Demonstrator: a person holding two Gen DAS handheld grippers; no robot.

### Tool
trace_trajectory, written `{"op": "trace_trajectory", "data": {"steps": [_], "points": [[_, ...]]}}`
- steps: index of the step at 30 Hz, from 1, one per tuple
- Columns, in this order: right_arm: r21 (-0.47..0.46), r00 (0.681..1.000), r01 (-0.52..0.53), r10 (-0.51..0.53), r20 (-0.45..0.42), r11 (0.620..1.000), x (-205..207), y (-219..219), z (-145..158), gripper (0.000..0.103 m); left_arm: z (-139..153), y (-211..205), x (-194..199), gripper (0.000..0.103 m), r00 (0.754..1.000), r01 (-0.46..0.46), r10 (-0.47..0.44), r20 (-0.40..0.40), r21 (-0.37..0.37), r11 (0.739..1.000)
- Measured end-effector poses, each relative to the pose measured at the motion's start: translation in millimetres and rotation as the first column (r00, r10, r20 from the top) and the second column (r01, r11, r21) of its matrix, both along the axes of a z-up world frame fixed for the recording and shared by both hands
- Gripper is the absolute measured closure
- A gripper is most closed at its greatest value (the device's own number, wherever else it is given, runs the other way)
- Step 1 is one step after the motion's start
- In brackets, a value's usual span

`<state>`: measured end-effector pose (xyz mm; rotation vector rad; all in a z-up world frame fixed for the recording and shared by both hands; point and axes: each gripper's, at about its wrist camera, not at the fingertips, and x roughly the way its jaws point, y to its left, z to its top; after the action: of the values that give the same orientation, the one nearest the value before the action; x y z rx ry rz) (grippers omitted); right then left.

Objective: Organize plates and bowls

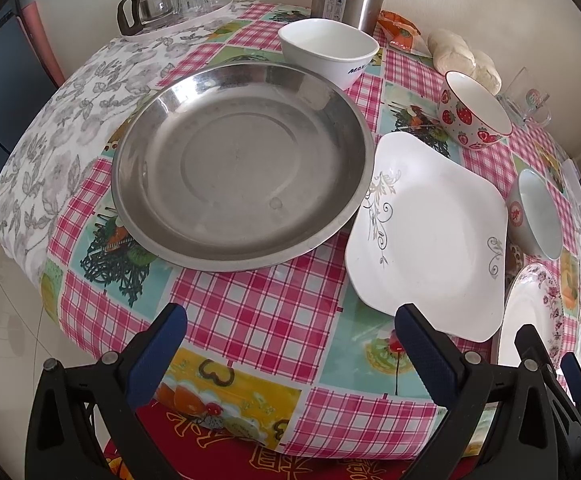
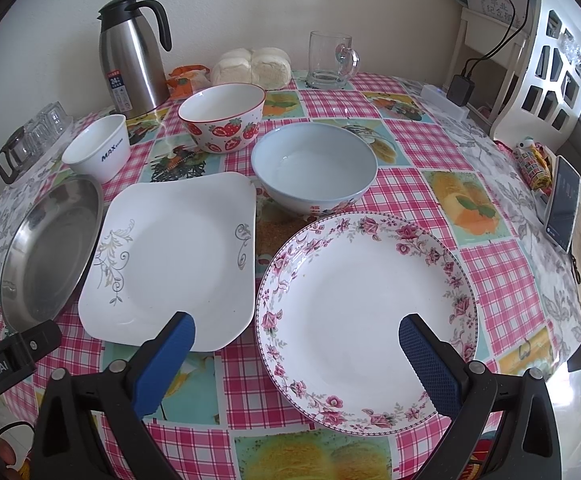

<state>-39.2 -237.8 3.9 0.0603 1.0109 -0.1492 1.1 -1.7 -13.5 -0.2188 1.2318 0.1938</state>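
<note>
On the checked tablecloth point(image 2: 486, 276) the dishes sit in a loose spread, none of them stacked. Furthest left is the steel plate point(image 1: 242, 164), round and shallow, its right rim overlapping the edge of the square white plate point(image 2: 174, 256) beside it. Behind the steel plate stands the small white bowl point(image 2: 98, 148) with "MAX" printed on it, and behind that a steel thermos jug point(image 2: 130, 60); a tray of glass cups point(image 1: 178, 0) sits in the far left corner. Moving right, the strawberry bowl point(image 2: 222, 116) stands upright behind the square plate, then the pale blue bowl point(image 2: 314, 168) just ahead of it, nearly touching the far rim of the floral plate point(image 2: 366, 320), which lies nearest the right side. Some bread rolls point(image 2: 250, 66) and a glass mug point(image 2: 330, 60) stand at the back, and a phone point(image 2: 564, 208) lies at the right edge.

The left gripper point(image 1: 290, 348) hangs over the near cloth in front of the steel plate, its blue fingers spread wide with nothing between them. The right gripper point(image 2: 296, 356) hovers over the near part of the floral plate, fingers likewise wide apart and holding nothing
</note>
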Motion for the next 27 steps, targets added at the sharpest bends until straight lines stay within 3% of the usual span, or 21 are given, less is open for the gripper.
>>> {"op": "trace_trajectory", "data": {"steps": [16,21,27], "points": [[0.011,1.000,-0.003,0.003,0.000,1.000,0,1,-1,0.000,2,11,5,0.000,1.000,-0.016,0.016,0.002,-0.009,1.000],[0.059,0.999,-0.044,0.043,0.026,0.997,4,13,1,0.000,12,51,8,0.000,0.984,-0.158,0.159,0.077,-0.018,0.987],[0.090,0.989,-0.147,0.143,0.043,0.985,11,44,-2,0.000,16,111,7,0.000,0.927,-0.329,0.346,0.143,-0.131,0.935]]}}
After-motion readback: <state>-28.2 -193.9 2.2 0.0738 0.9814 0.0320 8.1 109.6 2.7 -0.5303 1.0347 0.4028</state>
